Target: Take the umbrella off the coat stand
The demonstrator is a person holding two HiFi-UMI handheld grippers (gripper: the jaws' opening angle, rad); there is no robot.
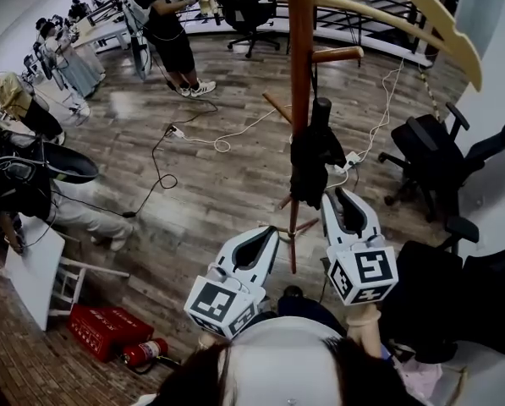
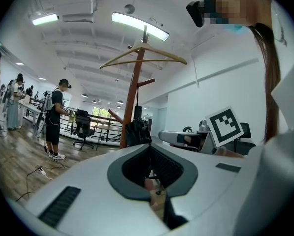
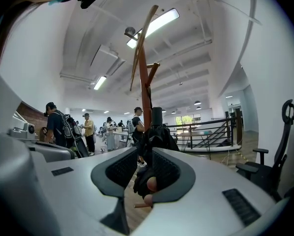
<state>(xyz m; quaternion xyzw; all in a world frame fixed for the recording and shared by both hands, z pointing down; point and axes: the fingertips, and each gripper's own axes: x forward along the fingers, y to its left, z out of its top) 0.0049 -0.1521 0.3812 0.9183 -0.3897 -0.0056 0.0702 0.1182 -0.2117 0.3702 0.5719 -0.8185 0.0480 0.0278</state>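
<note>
A folded black umbrella [image 1: 314, 155] hangs by its strap from a peg on the wooden coat stand [image 1: 299, 57], close against the pole. My right gripper [image 1: 343, 193] is held level just right of the umbrella's lower end, its jaws a little apart with nothing pressed between them. In the right gripper view the umbrella [image 3: 159, 134] sits just ahead of the right gripper [image 3: 146, 149]. My left gripper [image 1: 273, 231] is lower left of the pole, jaws together and empty. In the left gripper view, the umbrella [image 2: 137, 129] and stand [image 2: 132, 102] lie some way beyond the left gripper [image 2: 149, 145].
Black office chairs [image 1: 434, 167] stand to the right of the stand. White and black cables [image 1: 218, 142] run across the wooden floor. Several people [image 1: 167, 32] work at the back and left. A red box [image 1: 104, 328] and fire extinguisher [image 1: 142, 352] lie lower left.
</note>
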